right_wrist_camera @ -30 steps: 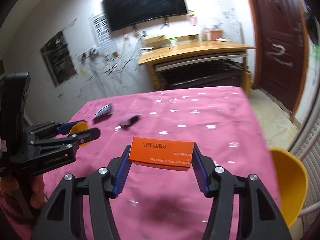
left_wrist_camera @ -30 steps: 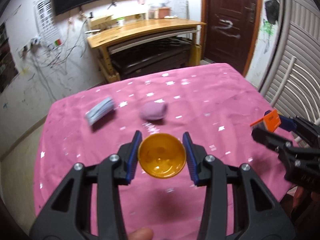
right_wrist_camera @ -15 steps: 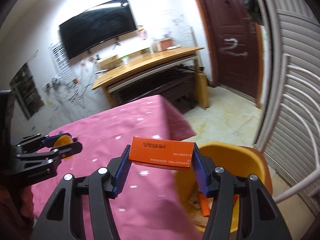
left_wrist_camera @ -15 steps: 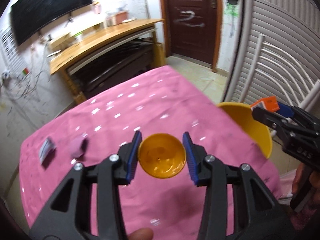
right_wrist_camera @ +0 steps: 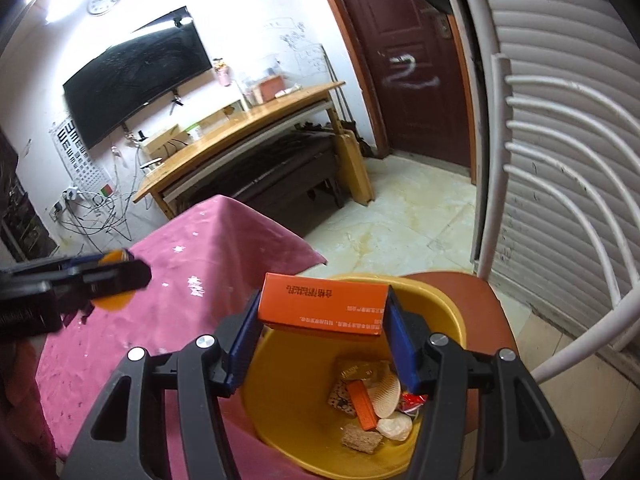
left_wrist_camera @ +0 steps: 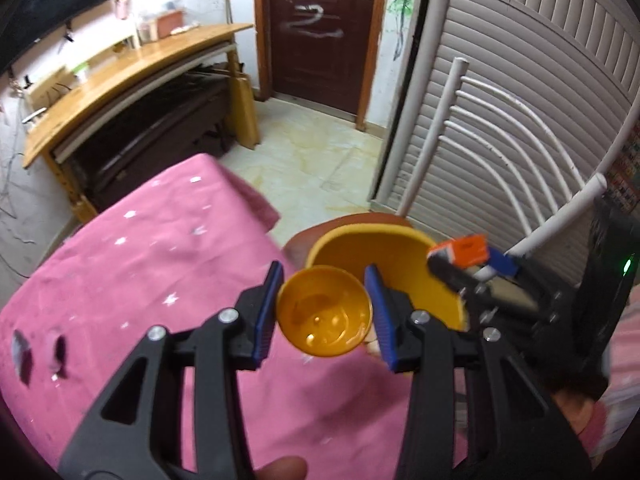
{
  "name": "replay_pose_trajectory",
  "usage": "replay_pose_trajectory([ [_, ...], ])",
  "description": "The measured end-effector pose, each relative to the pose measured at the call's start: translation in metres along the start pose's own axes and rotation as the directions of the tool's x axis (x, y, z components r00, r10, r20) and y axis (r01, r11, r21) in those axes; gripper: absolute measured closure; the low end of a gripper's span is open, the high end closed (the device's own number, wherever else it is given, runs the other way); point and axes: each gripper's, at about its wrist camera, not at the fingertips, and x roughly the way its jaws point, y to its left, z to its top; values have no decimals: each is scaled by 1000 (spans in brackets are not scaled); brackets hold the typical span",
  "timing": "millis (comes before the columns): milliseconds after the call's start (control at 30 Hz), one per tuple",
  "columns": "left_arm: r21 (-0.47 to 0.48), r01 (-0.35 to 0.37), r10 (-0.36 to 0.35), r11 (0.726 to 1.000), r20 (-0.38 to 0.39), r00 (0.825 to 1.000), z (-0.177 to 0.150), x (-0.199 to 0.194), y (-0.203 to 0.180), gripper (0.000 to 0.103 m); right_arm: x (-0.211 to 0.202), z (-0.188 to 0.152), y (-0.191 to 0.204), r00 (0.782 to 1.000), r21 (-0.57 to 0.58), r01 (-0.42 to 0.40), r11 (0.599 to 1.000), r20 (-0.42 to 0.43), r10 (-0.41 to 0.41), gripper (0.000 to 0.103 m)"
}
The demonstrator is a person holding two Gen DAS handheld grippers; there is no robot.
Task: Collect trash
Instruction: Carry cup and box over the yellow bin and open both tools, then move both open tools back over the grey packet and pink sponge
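My left gripper (left_wrist_camera: 325, 311) is shut on a small orange plastic cup (left_wrist_camera: 324, 317), held near the right edge of the pink table (left_wrist_camera: 132, 264), beside the yellow bin (left_wrist_camera: 384, 260). My right gripper (right_wrist_camera: 323, 324) is shut on a flat orange box (right_wrist_camera: 323, 305) and hangs over the open yellow bin (right_wrist_camera: 448, 320), which holds several wrappers and scraps. The bin stands on a brown chair seat (right_wrist_camera: 492, 312). In the left wrist view the right gripper (left_wrist_camera: 464, 260) with the box (left_wrist_camera: 466, 249) is above the bin's far rim. The left gripper (right_wrist_camera: 100, 276) shows at the left of the right wrist view.
Two small items (left_wrist_camera: 24, 350) lie on the table's far left. A white chair back (right_wrist_camera: 560, 208) curves behind the bin, with a slatted shutter (left_wrist_camera: 520, 80) beyond. A wooden desk (right_wrist_camera: 240, 132), a dark door (right_wrist_camera: 412, 60) and tiled floor (right_wrist_camera: 400, 220) lie further off.
Both grippers swung right, from over the middle of the table to the bin at its edge. The cup and the box stayed in the grips.
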Motion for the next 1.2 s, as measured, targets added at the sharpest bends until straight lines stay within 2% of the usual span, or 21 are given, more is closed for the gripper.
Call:
replay_pose_trajectory([
  [100, -23, 37, -37, 999, -17, 999, 11, 15, -8, 63, 11, -4, -10, 999, 8, 26, 1000, -47, -26, 47],
  [167, -38, 56, -57, 998, -30, 998, 15, 23, -11, 61, 17, -7, -15, 997, 17, 41, 999, -65, -40, 39],
  [233, -51, 65, -67, 997, -42, 997, 20, 31, -14, 43, 19, -8, -17, 996, 27, 38, 999, -76, -36, 31],
  [300, -57, 72, -74, 996, -43, 996, 22, 34, -15, 41, 20, -9, -17, 996, 29, 37, 999, -78, -35, 27],
  [500, -68, 68, -71, 995, -51, 996, 19, 31, -10, 41, 21, -9, -11, 997, 15, 26, 1000, -79, -25, 27],
  [700, -102, 49, -50, 994, -10, 999, 16, 7, 14, 41, 17, -4, 8, 998, -12, -2, 1000, -67, 1, 27],
  [733, -110, 46, -47, 993, 0, 999, 17, 2, 20, 38, 16, -4, 10, 998, -15, -5, 1000, -66, 4, 27],
  [967, -169, 39, -30, 985, 56, 998, 10, -30, 61, 31, 10, 8, 54, 998, -99, -15, 995, -57, 9, 25],
  [1200, -233, -12, 38, 972, 105, 994, -5, -63, 114, 25, 15, 17, 114, 996, -189, -69, 979, -62, 58, 23],
])
